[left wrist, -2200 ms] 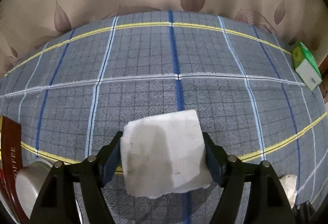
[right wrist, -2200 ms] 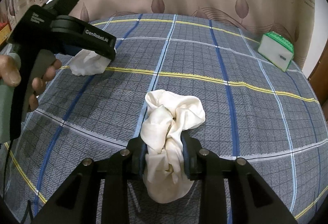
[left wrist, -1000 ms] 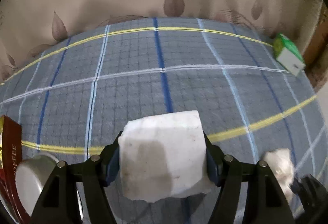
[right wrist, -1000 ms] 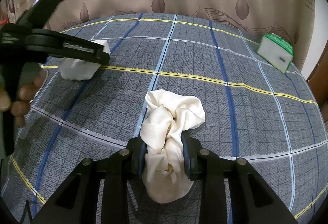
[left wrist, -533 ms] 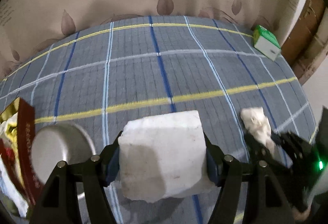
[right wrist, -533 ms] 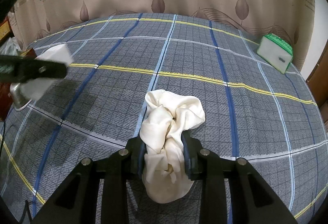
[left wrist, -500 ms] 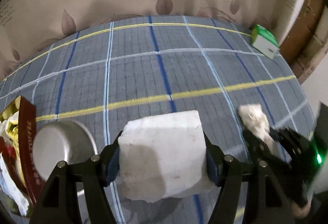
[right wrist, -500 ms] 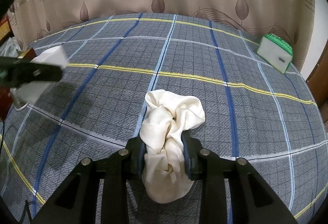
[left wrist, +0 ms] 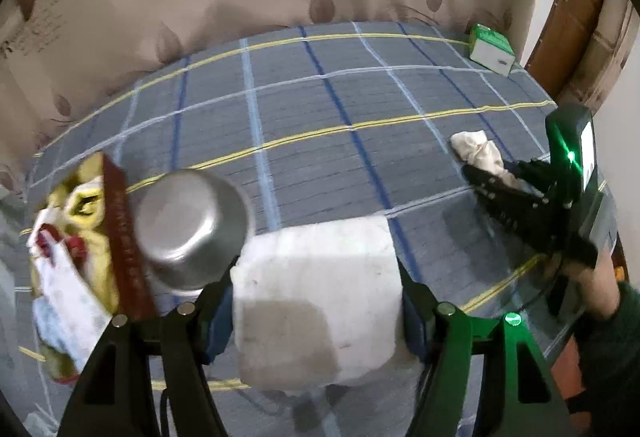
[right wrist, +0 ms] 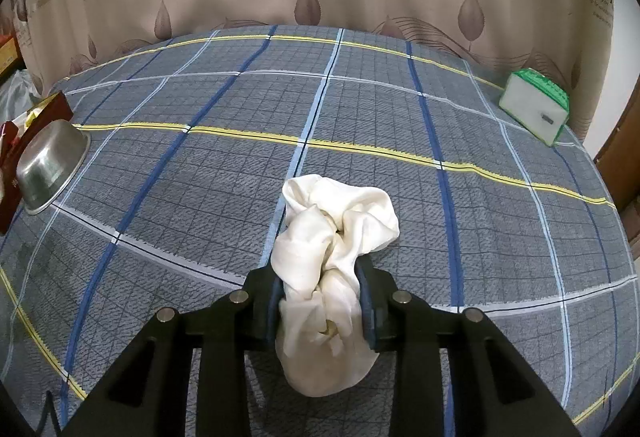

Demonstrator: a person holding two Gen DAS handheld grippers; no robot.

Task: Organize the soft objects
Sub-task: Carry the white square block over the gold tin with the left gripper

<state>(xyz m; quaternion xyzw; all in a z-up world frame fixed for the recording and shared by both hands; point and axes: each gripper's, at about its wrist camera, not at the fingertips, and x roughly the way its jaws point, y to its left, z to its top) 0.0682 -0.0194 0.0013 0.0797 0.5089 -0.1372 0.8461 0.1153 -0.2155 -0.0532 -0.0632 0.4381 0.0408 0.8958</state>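
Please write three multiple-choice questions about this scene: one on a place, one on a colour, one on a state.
1. Where is the steel bowl?
A. beside the dark red box
B. beside the green-topped box
C. under the cream cloth

2. What colour is the foam block?
A. blue
B. white
C. yellow

3. How is the right gripper?
A. wide open, empty
B. shut on the cream cloth
C. shut on the bowl

Answers: 1 A, the bowl touches the red box; 2 B, it looks white in the left gripper; 3 B, both pads press the cloth.
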